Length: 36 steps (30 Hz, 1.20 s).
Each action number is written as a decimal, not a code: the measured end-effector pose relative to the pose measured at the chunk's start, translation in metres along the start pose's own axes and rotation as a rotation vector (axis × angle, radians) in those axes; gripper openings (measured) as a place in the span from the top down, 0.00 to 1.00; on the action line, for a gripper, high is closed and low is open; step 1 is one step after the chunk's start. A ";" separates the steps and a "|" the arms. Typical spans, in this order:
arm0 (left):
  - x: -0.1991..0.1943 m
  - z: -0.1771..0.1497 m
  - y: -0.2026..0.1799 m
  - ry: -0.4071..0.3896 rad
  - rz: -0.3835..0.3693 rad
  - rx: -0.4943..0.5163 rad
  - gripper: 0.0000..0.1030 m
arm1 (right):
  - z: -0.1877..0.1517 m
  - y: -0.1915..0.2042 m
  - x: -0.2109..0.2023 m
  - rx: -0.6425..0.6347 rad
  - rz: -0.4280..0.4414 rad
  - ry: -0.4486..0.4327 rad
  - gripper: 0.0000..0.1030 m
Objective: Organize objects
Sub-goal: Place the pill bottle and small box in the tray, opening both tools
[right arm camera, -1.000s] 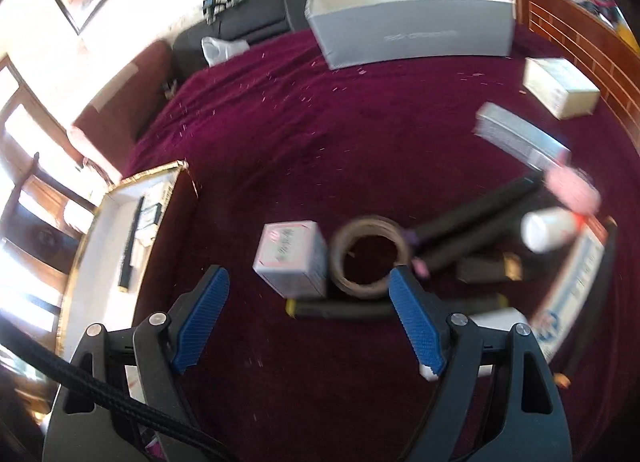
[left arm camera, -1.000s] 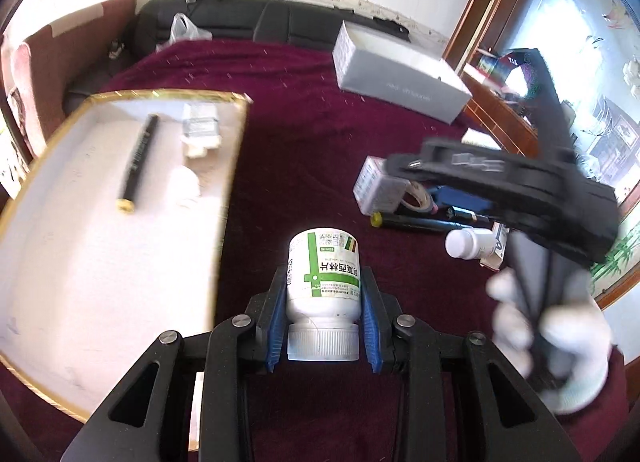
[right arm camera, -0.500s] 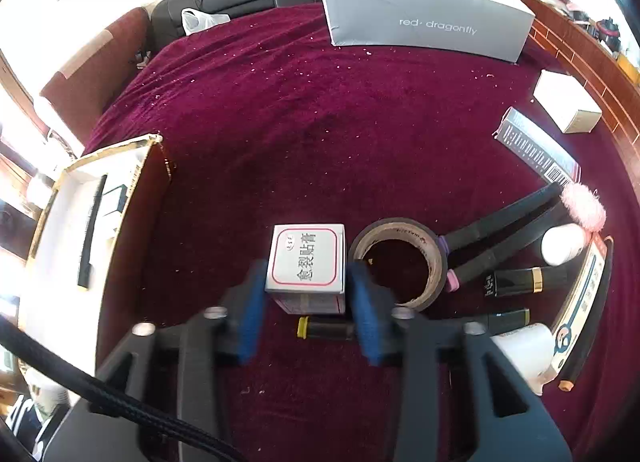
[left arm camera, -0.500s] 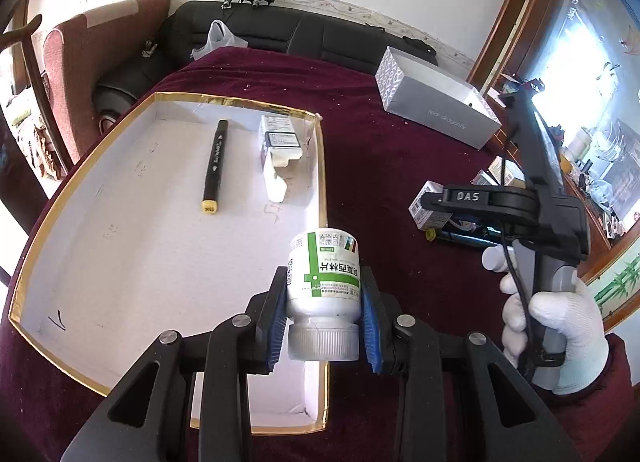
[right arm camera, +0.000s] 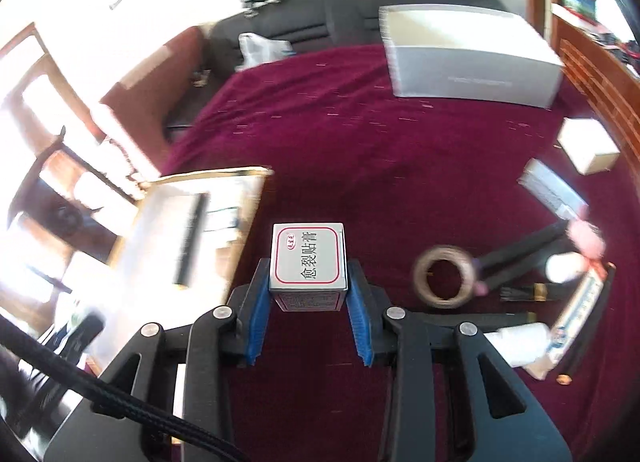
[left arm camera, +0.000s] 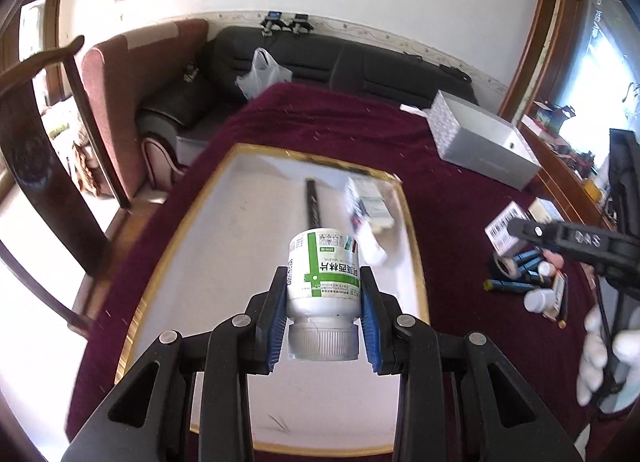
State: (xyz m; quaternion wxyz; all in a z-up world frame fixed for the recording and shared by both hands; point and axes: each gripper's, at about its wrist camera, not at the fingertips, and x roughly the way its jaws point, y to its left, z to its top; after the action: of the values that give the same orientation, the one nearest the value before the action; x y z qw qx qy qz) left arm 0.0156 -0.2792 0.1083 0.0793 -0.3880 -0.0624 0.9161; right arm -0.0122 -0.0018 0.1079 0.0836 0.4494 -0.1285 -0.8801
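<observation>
Carrying step: left hand-held gripper [left arm camera: 323,304] squeezing white bottle [left arm camera: 323,274] over gold-edged tray [left arm camera: 416,238], right hand-held gripper [right arm camera: 308,302] squeezing small box [right arm camera: 307,254]; next, lower and let go.

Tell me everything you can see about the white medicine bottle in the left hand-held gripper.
The white medicine bottle looks like plastic, with a green-and-white label in Chinese print and a ribbed white cap. It points away from the camera, cap nearest the lens. The left hand-held gripper clamps its body between blue pads. It hangs above the gold-rimmed white tray, touching nothing else.
</observation>
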 end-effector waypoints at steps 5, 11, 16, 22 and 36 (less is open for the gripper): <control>0.033 0.035 0.021 0.015 0.042 -0.015 0.72 | 0.002 0.040 0.019 -0.042 0.074 0.037 0.67; 0.088 0.059 0.038 0.054 0.050 -0.032 0.72 | 0.004 0.084 0.061 -0.080 0.140 0.089 0.67; 0.130 0.066 0.053 0.117 0.028 -0.078 0.72 | 0.002 0.111 0.096 -0.116 0.147 0.134 0.67; 0.158 0.070 0.061 0.140 0.031 -0.102 0.72 | 0.001 0.124 0.127 -0.151 0.095 0.153 0.67; 0.162 0.081 0.067 0.127 0.009 -0.142 0.71 | 0.010 0.121 0.149 -0.185 0.029 0.143 0.65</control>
State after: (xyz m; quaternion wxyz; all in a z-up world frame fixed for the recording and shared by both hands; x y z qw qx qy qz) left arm -0.1611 -0.3181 0.0390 0.0514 -0.4500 -0.1205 0.8834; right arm -0.1030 -0.1545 0.0351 0.1465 0.4993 -0.0471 -0.8526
